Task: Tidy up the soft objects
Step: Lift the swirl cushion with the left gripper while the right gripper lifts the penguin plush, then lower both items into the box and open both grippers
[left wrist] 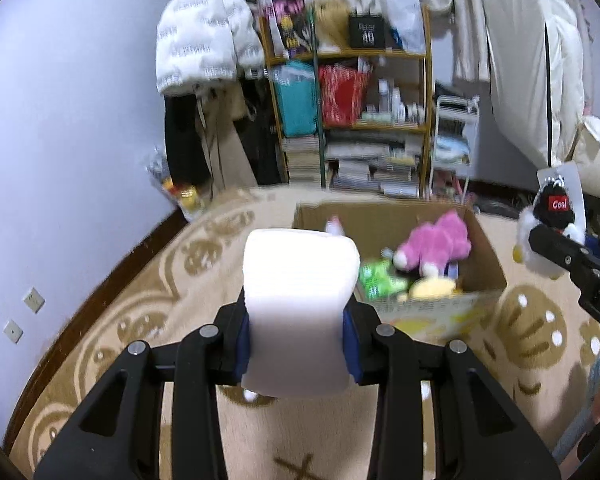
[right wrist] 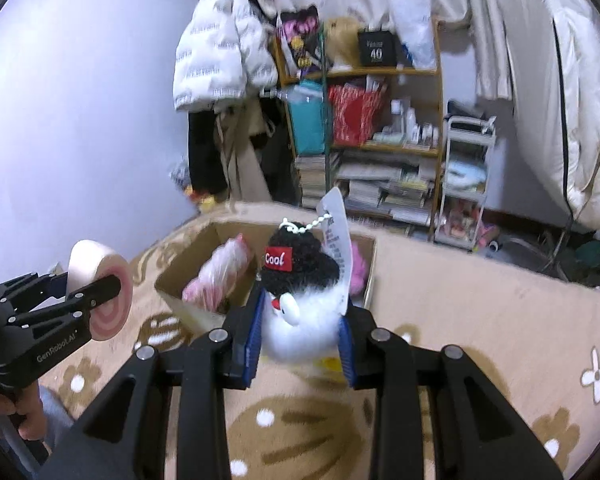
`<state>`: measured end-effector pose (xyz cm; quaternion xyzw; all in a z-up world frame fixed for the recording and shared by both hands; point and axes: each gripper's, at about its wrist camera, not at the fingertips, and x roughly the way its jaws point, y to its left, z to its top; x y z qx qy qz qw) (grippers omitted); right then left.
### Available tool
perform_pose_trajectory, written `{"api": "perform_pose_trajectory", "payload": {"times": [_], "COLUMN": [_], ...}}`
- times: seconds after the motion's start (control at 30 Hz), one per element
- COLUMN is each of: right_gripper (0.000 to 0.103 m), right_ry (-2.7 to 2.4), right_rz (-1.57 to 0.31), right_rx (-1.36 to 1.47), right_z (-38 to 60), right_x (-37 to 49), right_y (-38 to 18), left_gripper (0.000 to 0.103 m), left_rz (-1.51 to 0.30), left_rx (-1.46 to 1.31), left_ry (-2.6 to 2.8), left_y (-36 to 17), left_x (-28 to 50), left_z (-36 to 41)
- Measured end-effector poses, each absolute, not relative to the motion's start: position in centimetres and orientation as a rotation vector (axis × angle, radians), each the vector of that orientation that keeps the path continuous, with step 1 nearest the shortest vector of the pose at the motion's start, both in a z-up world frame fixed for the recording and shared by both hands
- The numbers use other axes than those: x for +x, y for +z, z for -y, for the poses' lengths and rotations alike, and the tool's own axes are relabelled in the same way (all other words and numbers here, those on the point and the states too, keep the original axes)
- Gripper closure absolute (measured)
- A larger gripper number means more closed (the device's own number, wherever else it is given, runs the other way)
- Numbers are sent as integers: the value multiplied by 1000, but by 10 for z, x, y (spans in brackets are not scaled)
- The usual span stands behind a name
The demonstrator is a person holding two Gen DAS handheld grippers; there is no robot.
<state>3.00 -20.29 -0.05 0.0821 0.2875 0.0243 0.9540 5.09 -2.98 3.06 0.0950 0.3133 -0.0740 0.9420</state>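
Item one: our left gripper (left wrist: 298, 340), jaws clamped on a white roll cushion (left wrist: 298, 312) with pink swirl ends. Item two: our right gripper (right wrist: 300, 344), jaws clamped on a white plush keychain (right wrist: 298, 304) in a black "Cool" hat. Both held above the rug (left wrist: 140, 300), near the cardboard box (left wrist: 484, 248) of plush toys (left wrist: 436, 244)

Right hand-held gripper (right wrist: 302, 334) clamped a white plush bird (right wrist: 300, 320) in a black "Cool" hat.
Beyond it sat an open cardboard box (right wrist: 192, 276); at left, the left hand-held gripper (right wrist: 112, 292) pinched a pink-swirl roll cushion (right wrist: 108, 308).
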Motion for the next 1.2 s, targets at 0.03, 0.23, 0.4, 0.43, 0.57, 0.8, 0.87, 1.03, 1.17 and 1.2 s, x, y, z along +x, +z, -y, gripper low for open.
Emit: {"api": "perform_pose_trajectory", "payload": {"times": [0.03, 0.23, 0.4, 0.43, 0.57, 0.8, 0.87, 1.03, 1.17, 1.2], "right_gripper": [69, 69, 69, 69, 69, 69, 69, 69, 69, 69], "right_ry": [51, 59, 61, 61, 66, 75, 78, 81, 85, 88], "right_rz": [-572, -533, -530, -530, -528, -534, -537, -557, -569, -573], "right_rx": [167, 153, 137, 132, 119, 114, 115, 128, 140, 146], "right_z": [203, 204, 201, 201, 197, 196, 196, 200, 202, 203], "right_x": [29, 38, 52, 56, 67, 85, 89, 102, 109, 111], "right_y": [3, 11, 8, 7, 4, -4, -8, -18, -26, -28], "left_gripper": [68, 67, 67, 67, 67, 66, 66, 66, 66, 66], "left_rz": [-620, -537, -530, -530, -525, -528, -524, -544, -557, -559], "left_rx": [187, 174, 179, 181, 193, 206, 229, 238, 242, 239], "left_ry": [-153, -159, -156, -157, -164, -177, -167, -185, -206, -215], "left_y": [34, 48, 48, 48, 45, 32, 28, 16, 9, 8], "left_x": [51, 60, 71, 74, 85, 102, 106, 113, 118, 119], "left_z": [29, 32, 34, 35, 41, 51, 54, 60, 63, 64]}}
